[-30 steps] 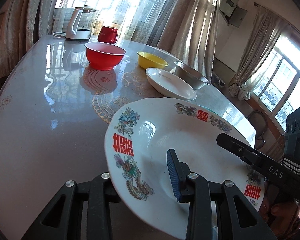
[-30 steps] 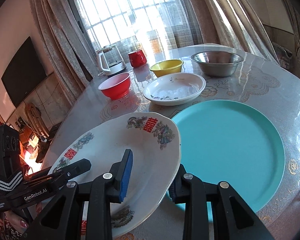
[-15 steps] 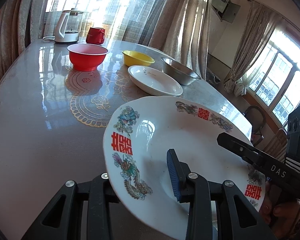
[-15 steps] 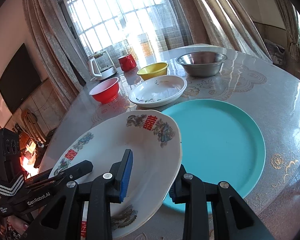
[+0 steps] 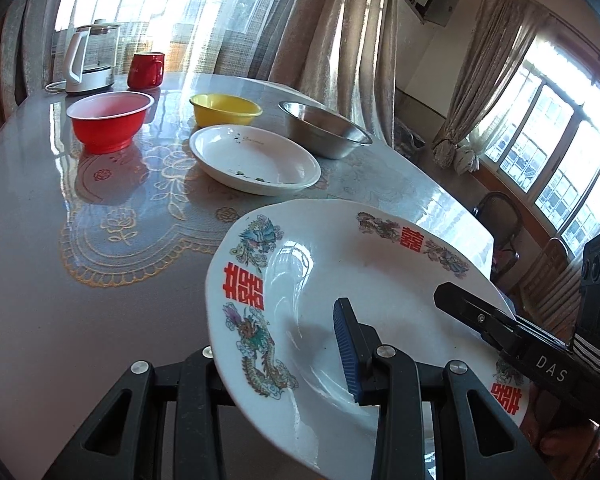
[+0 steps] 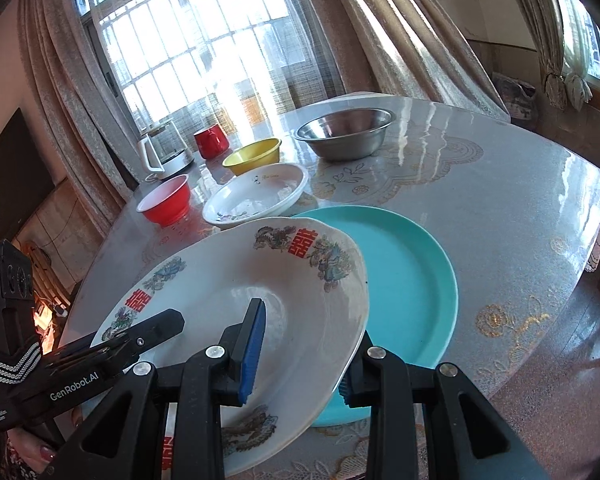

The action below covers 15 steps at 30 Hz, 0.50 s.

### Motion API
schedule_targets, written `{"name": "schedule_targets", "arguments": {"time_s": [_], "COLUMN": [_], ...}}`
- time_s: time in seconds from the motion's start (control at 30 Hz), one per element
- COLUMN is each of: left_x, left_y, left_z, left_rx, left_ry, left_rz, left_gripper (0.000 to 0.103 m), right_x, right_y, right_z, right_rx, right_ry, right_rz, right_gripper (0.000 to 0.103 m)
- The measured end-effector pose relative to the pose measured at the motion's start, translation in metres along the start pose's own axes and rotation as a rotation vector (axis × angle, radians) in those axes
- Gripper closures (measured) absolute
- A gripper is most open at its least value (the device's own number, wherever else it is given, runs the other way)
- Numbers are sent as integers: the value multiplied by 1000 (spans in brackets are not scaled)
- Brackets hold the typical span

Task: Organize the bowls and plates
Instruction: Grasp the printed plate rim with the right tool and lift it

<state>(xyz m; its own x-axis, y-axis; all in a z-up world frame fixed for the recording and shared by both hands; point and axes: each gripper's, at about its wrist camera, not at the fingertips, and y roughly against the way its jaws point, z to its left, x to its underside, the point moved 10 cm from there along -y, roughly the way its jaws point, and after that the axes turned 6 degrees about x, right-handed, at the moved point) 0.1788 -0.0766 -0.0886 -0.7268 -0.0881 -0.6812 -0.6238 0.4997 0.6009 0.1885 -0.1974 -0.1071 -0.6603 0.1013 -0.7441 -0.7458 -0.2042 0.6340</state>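
A large white plate point(image 5: 340, 264) with red characters and dragon patterns hangs tilted above the table, held at both sides. My left gripper point(image 5: 276, 344) is shut on its near-left rim, one blue pad on top and the other finger hidden beneath. My right gripper point(image 6: 304, 360) is shut on the opposite rim of the same plate point(image 6: 228, 292). Each gripper shows in the other's view: the right gripper point(image 5: 480, 316) and the left gripper point(image 6: 140, 332). A teal plate point(image 6: 404, 280) lies on the table, its left part covered by the held plate.
Beyond the plates stand a white oval dish point(image 6: 256, 196), a red bowl point(image 6: 166, 202), a yellow bowl point(image 6: 254, 156) and a steel bowl point(image 6: 344, 132). A kettle point(image 5: 88, 60) and a red mug point(image 5: 146, 69) are at the far edge. A chair point(image 5: 496, 220) stands off the table's right side.
Both grippers have carried the decorated plate sideways to the right, and it now overlaps more of the teal plate. The grips on its rims are unchanged.
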Motion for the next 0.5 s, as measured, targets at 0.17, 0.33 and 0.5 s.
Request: {"name": "schedule_targets", "arguments": {"time_s": [0.17, 0.33, 0.5], "left_x": [-3, -9, -14], "left_y": [-21, -33, -50], "left_z": [-16, -25, -28], "left_rx": [15, 25, 20], "left_ry": [-38, -67, -81], "left_rz": [33, 43, 64], "left_gripper": [67, 67, 67], "right_x": [-1, -5, -9], "right_y": [-2, -5, -16], "right_z": [-24, -39, -54], "right_rx": [39, 76, 109], "right_ry": [-42, -58, -76], "right_rz": [7, -1, 2], "right_gripper": [72, 72, 72]}}
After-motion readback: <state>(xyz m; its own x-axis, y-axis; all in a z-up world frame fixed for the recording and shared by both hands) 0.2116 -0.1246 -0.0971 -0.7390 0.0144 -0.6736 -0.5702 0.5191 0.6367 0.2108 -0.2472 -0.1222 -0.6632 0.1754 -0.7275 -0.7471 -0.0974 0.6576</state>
